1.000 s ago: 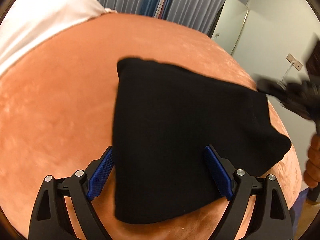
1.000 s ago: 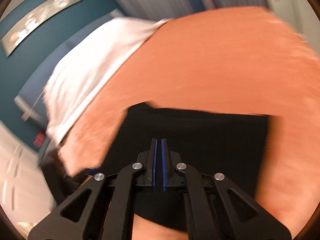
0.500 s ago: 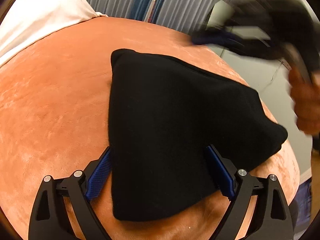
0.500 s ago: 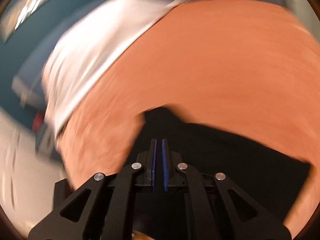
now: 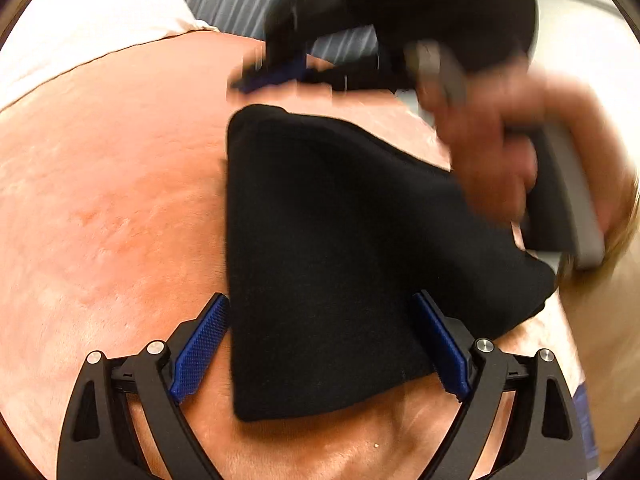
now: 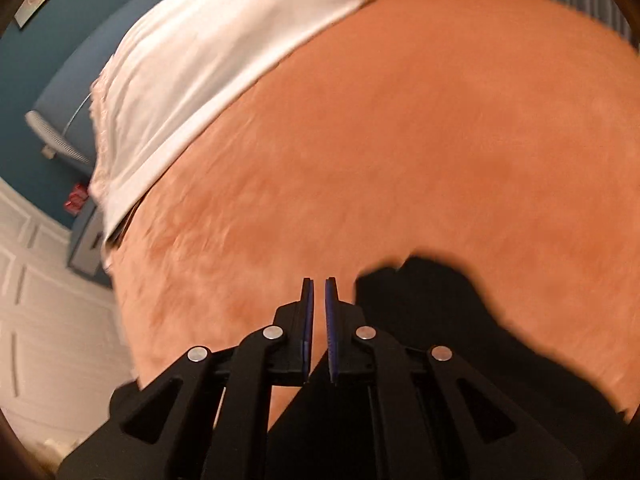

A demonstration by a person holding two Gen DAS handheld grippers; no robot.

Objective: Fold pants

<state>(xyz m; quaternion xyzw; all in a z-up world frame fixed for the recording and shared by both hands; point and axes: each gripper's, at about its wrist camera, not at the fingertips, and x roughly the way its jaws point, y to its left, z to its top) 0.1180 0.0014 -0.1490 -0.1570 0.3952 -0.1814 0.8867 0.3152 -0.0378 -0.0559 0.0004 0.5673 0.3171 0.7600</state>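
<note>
Pants folded small on the bed, right claw coming to the far corner

The pants (image 5: pixel 340 248) lay on the orange bed (image 5: pixel 112 200). The left claw (image 5: pixel 320 344) stood wide over the near edge, holding nothing. The right claw (image 6: pixel 319 328) was nearly closed and empty; it should probably open before taking the corner, then pinch all layers together.

Matt black knit cloth pants (image 5: pixel 340 260), plush orange velvety blanket (image 5: pixel 112 200) with a soft sheen, smooth white cotton sheet (image 6: pixel 224 52) at upper left, matt black plastic gripper arms, ribbed blue rubbery pads (image 5: pixel 200 352), shiny metal pins.
</note>
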